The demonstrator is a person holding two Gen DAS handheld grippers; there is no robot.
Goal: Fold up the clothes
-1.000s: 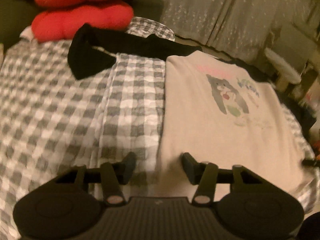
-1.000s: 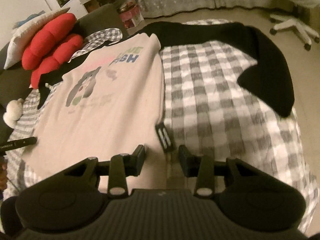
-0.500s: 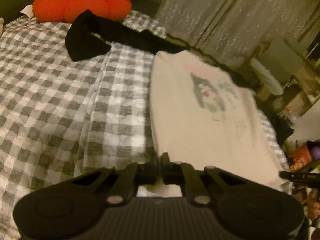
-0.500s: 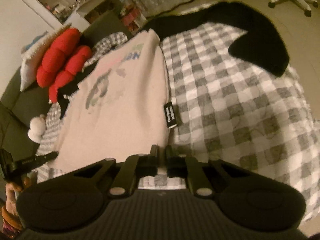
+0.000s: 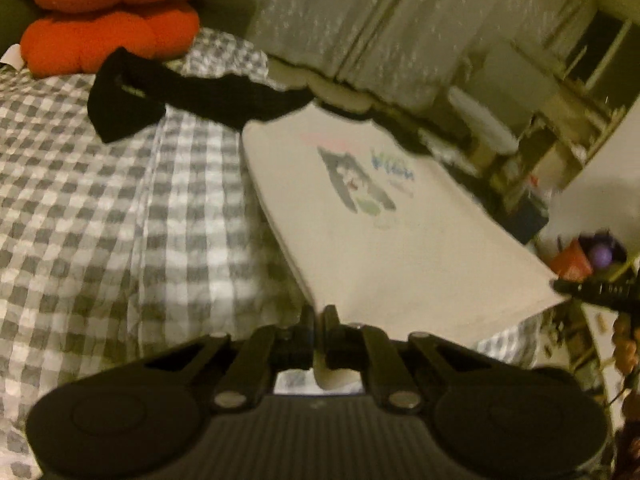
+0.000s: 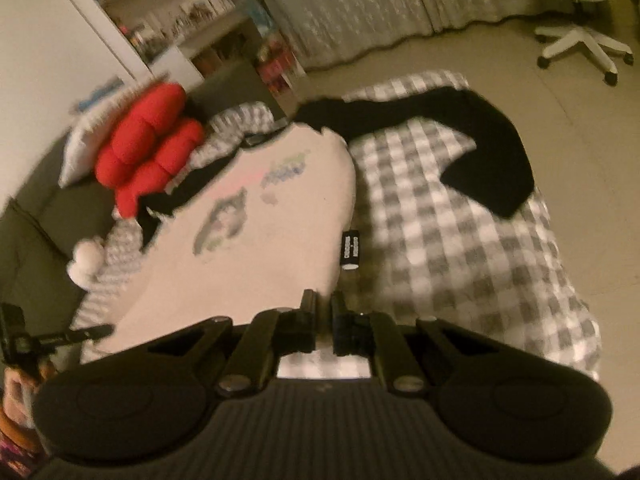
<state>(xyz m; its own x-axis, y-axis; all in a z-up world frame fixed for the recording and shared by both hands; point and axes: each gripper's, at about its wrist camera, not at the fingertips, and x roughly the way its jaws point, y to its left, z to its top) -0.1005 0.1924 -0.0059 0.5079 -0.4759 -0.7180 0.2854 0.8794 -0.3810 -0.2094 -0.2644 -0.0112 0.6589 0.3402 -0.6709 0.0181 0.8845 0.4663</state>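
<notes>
A cream shirt [image 5: 384,248] with a grey cat print and black sleeves lies front up on a grey checked bedspread [image 5: 100,208]. My left gripper [image 5: 319,320] is shut on the shirt's near left hem corner, which is raised off the bed. In the right wrist view the same shirt [image 6: 256,248] shows, with a black side label [image 6: 351,249] hanging at its edge. My right gripper [image 6: 324,308] is shut on the near right hem corner, also raised. One black sleeve [image 5: 132,100] stretches left, the other black sleeve [image 6: 480,148] stretches right.
Red cushions [image 5: 108,20] lie at the head of the bed, with a white pillow [image 6: 86,140] beside them. A curtain [image 5: 360,20] hangs beyond. A bookshelf [image 6: 168,20] and a white swivel chair [image 6: 580,40] stand on the floor. The other gripper's tip [image 5: 600,290] shows at the right.
Both grippers went from open over the hem to shut on its corners. Both have since risen and drawn back, lifting the shirt's lower edge off the bedspread.
</notes>
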